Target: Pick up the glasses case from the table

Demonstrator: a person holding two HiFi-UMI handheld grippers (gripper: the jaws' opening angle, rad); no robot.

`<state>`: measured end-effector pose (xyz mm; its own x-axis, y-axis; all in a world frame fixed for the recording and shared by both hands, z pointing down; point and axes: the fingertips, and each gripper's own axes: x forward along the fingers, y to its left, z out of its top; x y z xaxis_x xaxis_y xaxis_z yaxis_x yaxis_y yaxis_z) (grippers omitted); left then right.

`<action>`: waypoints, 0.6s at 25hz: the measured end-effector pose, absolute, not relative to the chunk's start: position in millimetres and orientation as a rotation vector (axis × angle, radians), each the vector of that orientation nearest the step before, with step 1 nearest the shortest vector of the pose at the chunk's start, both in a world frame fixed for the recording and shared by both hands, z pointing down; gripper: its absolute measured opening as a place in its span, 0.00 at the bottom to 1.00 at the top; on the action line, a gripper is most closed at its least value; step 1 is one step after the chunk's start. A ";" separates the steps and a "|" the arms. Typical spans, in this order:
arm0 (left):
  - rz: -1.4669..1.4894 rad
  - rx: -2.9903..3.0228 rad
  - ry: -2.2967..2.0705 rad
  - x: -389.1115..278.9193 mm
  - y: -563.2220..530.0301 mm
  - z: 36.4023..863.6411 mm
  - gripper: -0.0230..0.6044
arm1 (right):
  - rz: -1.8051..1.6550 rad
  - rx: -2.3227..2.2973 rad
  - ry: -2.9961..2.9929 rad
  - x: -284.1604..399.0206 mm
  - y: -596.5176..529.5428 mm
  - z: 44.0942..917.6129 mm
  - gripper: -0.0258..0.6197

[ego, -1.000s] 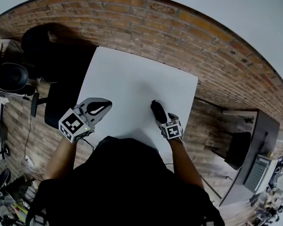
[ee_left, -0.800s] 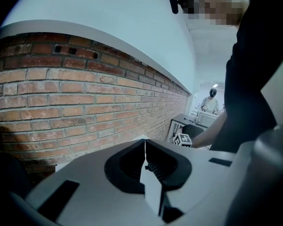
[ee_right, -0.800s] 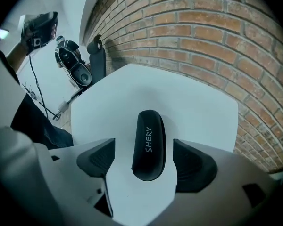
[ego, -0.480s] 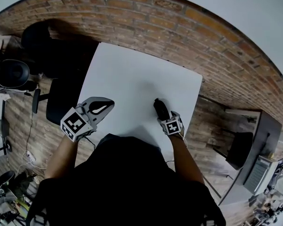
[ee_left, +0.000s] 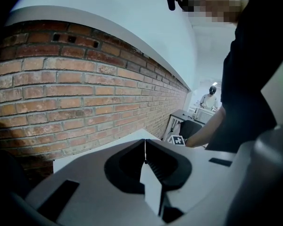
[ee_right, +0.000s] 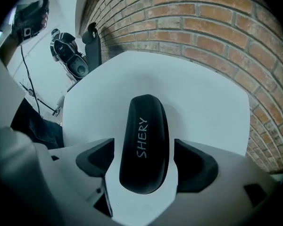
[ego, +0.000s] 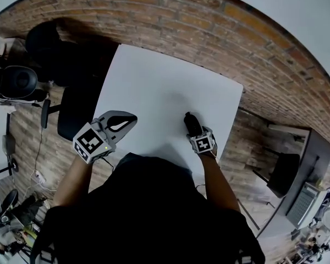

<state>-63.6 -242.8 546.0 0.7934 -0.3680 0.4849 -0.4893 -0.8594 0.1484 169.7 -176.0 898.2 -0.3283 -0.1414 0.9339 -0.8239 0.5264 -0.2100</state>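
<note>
A black glasses case (ee_right: 144, 142) with white lettering lies flat on the white table (ee_right: 203, 102). My right gripper (ee_right: 146, 165) points steeply down over it, open, with one dark pad (ee_right: 96, 160) on each side of the case's near end and a gap showing on both sides. In the head view the case (ego: 190, 122) pokes out just beyond the right gripper (ego: 194, 131) near the table's (ego: 154, 87) front right. My left gripper (ego: 131, 120) hovers at the table's front left edge, shut and empty, its jaws meeting in a thin line (ee_left: 145, 160).
A brick wall (ee_left: 85, 93) runs behind the table. A black office chair (ego: 71, 111) stands at the table's left, with more dark gear (ego: 16, 81) beyond it. A dark desk with equipment (ego: 297, 175) stands at the right.
My right gripper has come down over the case, so the case now lies between its jaws. The left gripper has barely moved.
</note>
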 end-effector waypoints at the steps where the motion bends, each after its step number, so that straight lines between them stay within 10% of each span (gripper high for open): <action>1: 0.656 2.714 -0.662 -63.8 -243.5 546.8 0.06 | 0.876 0.798 -1.784 169.7 -175.1 900.4 0.63; 15: 0.652 2.688 -0.636 -58.7 -250.8 557.0 0.06 | 0.881 0.771 -1.734 170.2 -175.0 921.8 0.63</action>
<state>-58.7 -250.8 557.0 0.7987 -0.3461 0.4923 -0.4834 -0.8562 0.1825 170.2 -175.0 921.8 -0.2946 -0.0927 0.9511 -0.8226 0.5312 -0.2030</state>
